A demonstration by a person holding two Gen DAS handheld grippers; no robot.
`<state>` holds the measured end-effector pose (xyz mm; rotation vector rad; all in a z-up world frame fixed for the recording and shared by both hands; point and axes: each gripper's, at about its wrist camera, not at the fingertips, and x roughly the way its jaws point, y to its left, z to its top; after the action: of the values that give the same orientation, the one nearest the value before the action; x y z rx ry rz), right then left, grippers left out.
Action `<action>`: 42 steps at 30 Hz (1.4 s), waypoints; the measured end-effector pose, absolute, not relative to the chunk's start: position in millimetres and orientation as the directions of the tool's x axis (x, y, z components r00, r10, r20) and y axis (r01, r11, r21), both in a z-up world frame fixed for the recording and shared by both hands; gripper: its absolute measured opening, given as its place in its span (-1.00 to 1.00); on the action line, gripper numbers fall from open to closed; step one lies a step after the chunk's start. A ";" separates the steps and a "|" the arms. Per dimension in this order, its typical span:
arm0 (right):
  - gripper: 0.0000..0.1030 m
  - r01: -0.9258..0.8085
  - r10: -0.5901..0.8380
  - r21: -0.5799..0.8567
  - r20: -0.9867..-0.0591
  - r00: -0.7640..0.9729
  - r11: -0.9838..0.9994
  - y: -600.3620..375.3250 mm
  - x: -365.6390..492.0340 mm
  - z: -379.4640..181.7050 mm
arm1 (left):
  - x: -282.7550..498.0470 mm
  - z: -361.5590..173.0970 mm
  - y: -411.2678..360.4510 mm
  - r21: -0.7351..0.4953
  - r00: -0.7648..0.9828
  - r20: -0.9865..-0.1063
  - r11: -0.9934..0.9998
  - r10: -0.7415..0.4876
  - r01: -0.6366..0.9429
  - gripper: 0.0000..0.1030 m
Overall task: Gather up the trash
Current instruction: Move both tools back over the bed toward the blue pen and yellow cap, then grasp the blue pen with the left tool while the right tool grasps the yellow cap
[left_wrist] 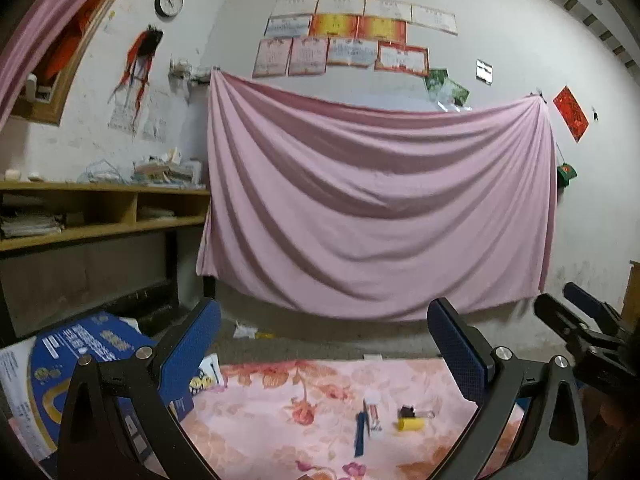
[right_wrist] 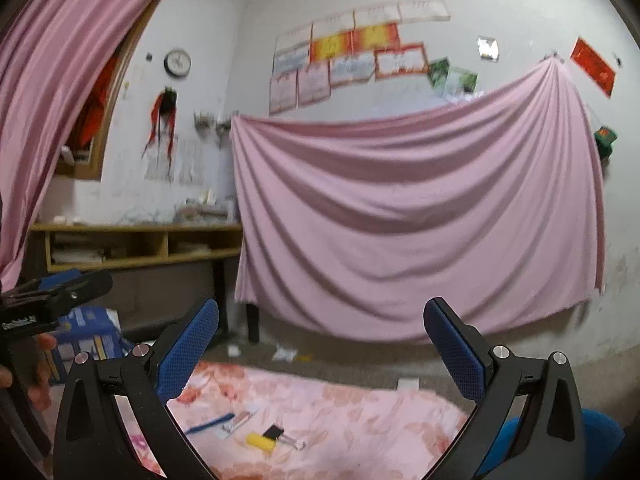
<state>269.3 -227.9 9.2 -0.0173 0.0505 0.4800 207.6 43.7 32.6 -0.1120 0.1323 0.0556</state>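
- Grippers: we find the left gripper [left_wrist: 324, 344] spread wide w/ nothing between its blue pads; right gripper [right_wrist: 320, 344] likewise spread, nothing held. Both hang above the floral cloth [left_wrist: 320, 392], apart from everything on it.
- Trash on cloth, left wrist view: blue strip [left_wrist: 361, 432], small white packet [left_wrist: 373, 416] touching it on the right, yellow piece [left_wrist: 409, 424] w/ a black binder clip [left_wrist: 407, 412] at its top edge. All lie loose near the cloth's middle, between the two left fingers as framed.
- Same group in right wrist view: strip [right_wrist: 210, 424], packet [right_wrist: 239, 424], yellow piece [right_wrist: 259, 440], clip [right_wrist: 276, 434]. Somewhat blurred; we can't tell what the packet is.
- Containers: blue printed carton [left_wrist: 76, 360] sits at the cloth's left edge, partly behind the left finger. Contents not visible.
- Blue round item [right_wrist: 600, 432] at lower right of the right wrist view, mostly hidden by the gripper frame; we can't tell if it's a bin or what's in it.
- Wooden shelf unit [left_wrist: 100, 208] by the left wall: two open compartments, stacked papers in each; more paper and bags piled on top.
- Floor beyond cloth: scraps of white paper [left_wrist: 244, 330] below the pink sheet [left_wrist: 380, 208] hung on the wall.
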 end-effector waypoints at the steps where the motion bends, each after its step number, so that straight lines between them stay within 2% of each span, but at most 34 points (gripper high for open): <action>1: 1.00 -0.468 0.466 -0.002 -0.085 0.881 0.884 -225.9 275.1 6.9 | 209.5 29.7 44.5 -0.108 0.988 -0.149 0.992 0.045 -0.062 0.96; 8: 0.94 -0.492 0.480 0.025 -0.270 0.835 0.870 -216.5 298.2 -7.4 | 231.1 7.8 47.8 -0.113 0.959 -0.283 0.993 -0.005 -0.028 0.96; 16: 0.49 -0.529 0.473 0.027 -0.491 0.732 0.848 -196.3 320.3 -33.6 | 260.0 -22.2 52.2 -0.178 0.888 -0.453 0.984 -0.079 -0.004 0.93; 17: 0.40 -0.536 0.473 0.034 -0.521 0.711 0.843 -193.9 323.3 -37.1 | 263.6 -26.1 53.0 -0.190 0.876 -0.473 0.982 -0.095 0.004 0.89; 22: 0.10 -0.555 0.467 0.058 -0.616 0.634 0.830 -187.2 334.7 -51.3 | 278.9 -38.5 50.3 -0.210 0.819 -0.553 0.977 -0.152 0.040 0.43; 24: -0.09 -0.565 0.474 0.071 -0.636 0.609 0.822 -184.6 337.1 -54.7 | 285.2 -41.8 47.4 -0.215 0.797 -0.578 0.975 -0.178 0.061 0.24; 28: -0.20 -0.584 0.477 0.092 -0.684 0.552 0.807 -178.5 342.9 -63.1 | 299.8 -51.5 41.1 -0.231 0.736 -0.636 0.967 -0.234 0.109 -0.06; 30: -0.25 -0.593 0.476 0.096 -0.703 0.528 0.800 -174.8 345.6 -66.3 | 306.3 -56.0 37.8 -0.236 0.707 -0.661 0.964 -0.252 0.123 -0.34; 39: -0.26 -0.622 0.485 0.121 -0.746 0.458 0.773 -161.9 350.1 -77.1 | 331.1 -77.9 28.5 -0.267 0.589 -0.754 0.955 -0.291 0.130 -0.62; 42: -0.26 -0.627 0.484 0.128 -0.758 0.438 0.768 -157.2 352.6 -81.1 | 337.3 -81.6 24.6 -0.260 0.557 -0.779 0.957 -0.288 0.131 -0.62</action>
<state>352.6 -157.2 -81.1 -0.1819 0.8770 0.6952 337.3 24.6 -81.6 -0.1798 0.9492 -0.2492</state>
